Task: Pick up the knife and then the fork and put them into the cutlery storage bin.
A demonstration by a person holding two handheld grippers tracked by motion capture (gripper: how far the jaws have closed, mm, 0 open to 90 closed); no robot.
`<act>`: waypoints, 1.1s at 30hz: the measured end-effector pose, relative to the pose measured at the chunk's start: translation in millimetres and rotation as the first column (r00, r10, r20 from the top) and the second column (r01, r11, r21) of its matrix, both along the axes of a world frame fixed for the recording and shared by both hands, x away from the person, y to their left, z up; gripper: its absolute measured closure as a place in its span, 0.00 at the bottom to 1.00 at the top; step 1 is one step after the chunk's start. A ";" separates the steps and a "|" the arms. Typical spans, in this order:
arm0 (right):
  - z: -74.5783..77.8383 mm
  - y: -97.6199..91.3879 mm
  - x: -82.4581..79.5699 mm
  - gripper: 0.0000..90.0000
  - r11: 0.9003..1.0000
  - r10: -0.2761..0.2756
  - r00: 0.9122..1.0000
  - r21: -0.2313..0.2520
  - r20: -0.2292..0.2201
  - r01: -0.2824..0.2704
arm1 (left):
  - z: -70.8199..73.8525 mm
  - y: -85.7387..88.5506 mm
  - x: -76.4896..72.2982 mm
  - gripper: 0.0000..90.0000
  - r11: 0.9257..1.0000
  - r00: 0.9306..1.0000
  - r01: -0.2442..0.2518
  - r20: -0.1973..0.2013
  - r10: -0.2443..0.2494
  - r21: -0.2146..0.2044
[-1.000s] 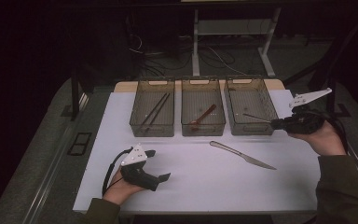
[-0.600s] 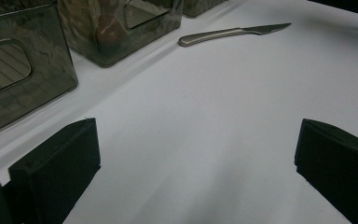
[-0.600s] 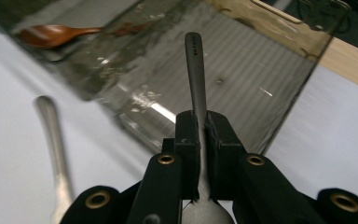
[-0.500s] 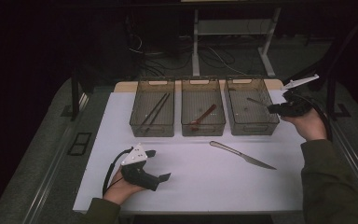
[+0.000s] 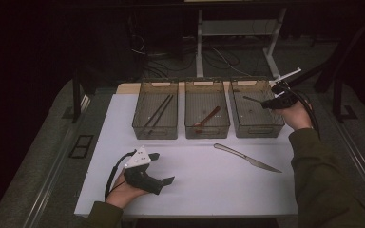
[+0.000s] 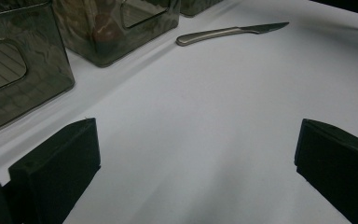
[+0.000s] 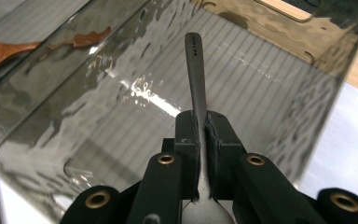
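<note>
My right gripper [image 5: 270, 102] [image 7: 201, 135] is shut on a grey metal spoon [image 7: 195, 70], pinching the handle just above the bowl. The handle [image 5: 252, 99] points left over the inside of the right clear bin [image 5: 256, 127] [image 7: 279, 88], above its ribbed floor. On the white mat at the front left my left gripper [image 5: 164, 167] [image 6: 196, 177] rests in the hand, jaws wide open around bare mat. A steel knife [image 5: 247, 158] [image 6: 228, 31] lies on the mat in front of the bins.
Three clear bins stand in a row at the mat's far edge. The left bin [image 5: 156, 128] holds dark chopsticks [image 5: 158, 112]. The middle bin [image 5: 206, 129] holds a wooden spoon [image 5: 208, 117] [image 7: 0, 50]. Dark floor drops away beyond the table edges.
My right hand has carried the spoon left and slightly down, from beside the right bin to over its inside. The left gripper and the knife have stayed put.
</note>
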State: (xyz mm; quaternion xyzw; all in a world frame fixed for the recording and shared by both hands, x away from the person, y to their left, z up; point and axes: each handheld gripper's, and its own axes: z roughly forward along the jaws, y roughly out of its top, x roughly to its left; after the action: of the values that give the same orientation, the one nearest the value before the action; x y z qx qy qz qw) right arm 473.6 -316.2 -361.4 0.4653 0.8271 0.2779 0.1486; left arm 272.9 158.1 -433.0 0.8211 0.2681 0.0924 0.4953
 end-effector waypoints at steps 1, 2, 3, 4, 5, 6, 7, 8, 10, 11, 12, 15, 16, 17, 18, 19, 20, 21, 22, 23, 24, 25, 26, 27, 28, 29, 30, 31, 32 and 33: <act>-0.9 3.3 2.5 0.92 1.000 0.003 1.000 -0.003 -0.007 -0.003 | 0.1 0.0 0.0 0.00 1.000 1.000 0.002 -0.001 -0.002 0.003; -1.6 5.2 4.1 0.92 1.000 0.008 1.000 -0.009 -0.007 -0.008 | 0.1 -0.2 -0.1 0.00 1.000 1.000 0.003 -0.001 -0.003 0.004; -2.5 7.5 6.0 0.92 1.000 0.010 1.000 -0.014 -0.009 -0.010 | 0.2 -0.2 -0.2 0.00 1.000 1.000 0.003 0.000 -0.003 0.004; -3.8 9.8 8.0 0.92 1.000 0.011 1.000 -0.017 -0.017 -0.011 | 0.3 -0.1 -0.3 0.00 1.000 1.000 0.003 -0.001 -0.003 0.004; -4.9 11.0 9.0 0.92 1.000 0.012 1.000 -0.016 -0.020 -0.013 | 0.3 0.0 -0.4 0.00 1.000 1.000 0.003 0.000 -0.003 0.002; -6.5 12.3 10.2 0.92 1.000 0.016 1.000 -0.015 -0.022 -0.016 | 0.2 0.1 -0.4 0.00 1.000 1.000 0.001 0.001 -0.001 -0.001; -8.5 13.3 11.3 0.92 1.000 0.014 1.000 -0.014 -0.026 -0.014 | 0.2 0.2 -0.4 0.00 1.000 1.000 0.001 0.000 -0.001 -0.001; -9.7 13.7 12.0 0.91 1.000 0.016 0.999 -0.013 -0.028 -0.016 | 0.4 0.5 -0.4 0.00 1.000 1.000 0.001 -0.001 -0.001 0.000; -12.8 14.3 13.3 0.83 1.000 0.018 0.999 -0.001 -0.033 -0.018 | 0.4 0.5 -0.4 0.00 1.000 1.000 0.001 -0.001 -0.001 0.001; -13.9 14.4 14.1 0.80 1.000 0.017 0.999 0.002 -0.033 -0.017 | 0.2 0.3 -0.4 0.00 1.000 1.000 0.002 0.001 -0.002 -0.001; -14.6 14.6 14.3 0.76 1.000 0.019 0.999 -0.007 -0.036 -0.020 | 0.2 0.2 -0.4 0.00 1.000 1.000 0.002 0.000 -0.002 -0.002; -15.4 14.3 14.1 0.66 1.000 0.014 0.999 -0.008 -0.032 -0.014 | 0.4 0.4 -0.4 0.00 1.000 1.000 0.003 -0.001 -0.003 0.000; -15.5 13.7 13.9 0.61 1.000 0.014 1.000 -0.001 -0.026 -0.014 | 0.5 0.5 -0.5 0.00 1.000 1.000 0.001 -0.001 -0.001 0.000; -15.2 12.8 13.4 0.57 1.000 0.012 1.000 0.011 -0.025 -0.011 | 0.5 0.7 -0.4 0.00 1.000 1.000 0.001 -0.001 -0.001 0.000; -14.8 12.1 12.4 0.55 1.000 0.007 1.000 0.024 -0.022 -0.007 | 0.4 0.7 -0.3 0.00 1.000 1.000 0.000 0.000 0.000 -0.003; -14.2 11.4 11.2 0.53 0.999 0.011 1.000 0.038 -0.019 -0.010 | 0.4 0.7 -0.4 0.00 1.000 1.000 -0.001 0.000 0.001 -0.003; -13.3 10.8 9.9 0.50 0.999 0.010 1.000 0.047 -0.016 -0.009 | 0.5 0.8 -0.4 0.00 1.000 1.000 -0.001 0.001 0.001 -0.003; -12.3 10.1 8.2 0.47 0.999 0.010 1.000 0.053 -0.013 -0.009 | 0.5 0.8 -0.4 0.00 1.000 1.000 -0.001 0.001 0.001 -0.003; -11.5 9.5 6.9 0.46 0.999 0.014 1.000 0.052 -0.005 -0.013 | 0.5 1.0 -0.4 0.00 1.000 1.000 -0.001 0.001 0.001 -0.003; -9.1 8.7 3.7 0.45 0.998 0.022 1.000 0.057 0.005 -0.022 | 0.6 1.1 -0.4 0.00 1.000 1.000 -0.002 0.001 0.002 -0.004; -7.5 8.2 1.8 0.44 0.998 0.025 1.000 0.060 0.013 -0.025 | 0.7 1.5 -0.2 0.00 1.000 1.000 -0.002 0.001 0.002 -0.004; -4.2 7.3 -2.0 0.44 0.997 0.028 0.999 0.068 0.024 -0.029 | 0.8 1.8 -0.1 0.00 1.000 1.000 -0.002 0.001 0.002 -0.002; -2.3 6.6 -4.4 0.44 0.996 0.032 0.999 0.078 0.032 -0.035 | 1.0 2.1 0.0 0.00 1.000 1.000 -0.005 0.002 0.005 -0.001; 0.4 6.0 -8.1 0.44 0.995 0.035 0.998 0.092 0.042 -0.039 | 1.1 2.5 0.2 0.00 1.000 1.000 -0.007 0.003 0.007 0.000; 3.5 5.9 -12.5 0.44 0.994 0.039 0.998 0.097 0.056 -0.045 | 1.1 2.6 0.3 0.00 1.000 1.000 -0.007 0.004 0.007 0.001; 5.5 5.7 -15.9 0.43 0.994 0.043 0.997 0.101 0.059 -0.049 | 1.1 2.7 0.4 0.00 1.000 1.000 -0.008 0.004 0.008 0.003; 7.1 5.7 -19.2 0.42 0.993 0.050 0.997 0.105 0.062 -0.056 | 1.2 2.8 0.5 0.00 1.000 1.000 -0.009 0.004 0.009 0.005; 8.4 5.8 -22.7 0.42 0.992 0.056 0.996 0.107 0.066 -0.063 | 1.3 3.0 0.5 0.00 1.000 1.000 -0.011 0.003 0.011 0.005; 9.5 5.9 -26.3 0.42 0.992 0.063 0.996 0.108 0.069 -0.070 | 1.3 3.1 0.5 0.00 1.000 1.000 -0.010 0.002 0.010 0.004; 10.2 5.9 -29.9 0.41 0.992 0.065 0.995 0.104 0.078 -0.073 | 1.5 3.3 0.8 0.00 1.000 1.000 -0.010 0.002 0.010 0.005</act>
State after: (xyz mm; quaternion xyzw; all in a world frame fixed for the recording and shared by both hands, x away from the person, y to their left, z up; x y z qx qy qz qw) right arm 443.6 -310.4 -351.2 0.4328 0.8206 0.3442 0.1446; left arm 273.7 161.4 -431.5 0.8209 0.2715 0.0965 0.4931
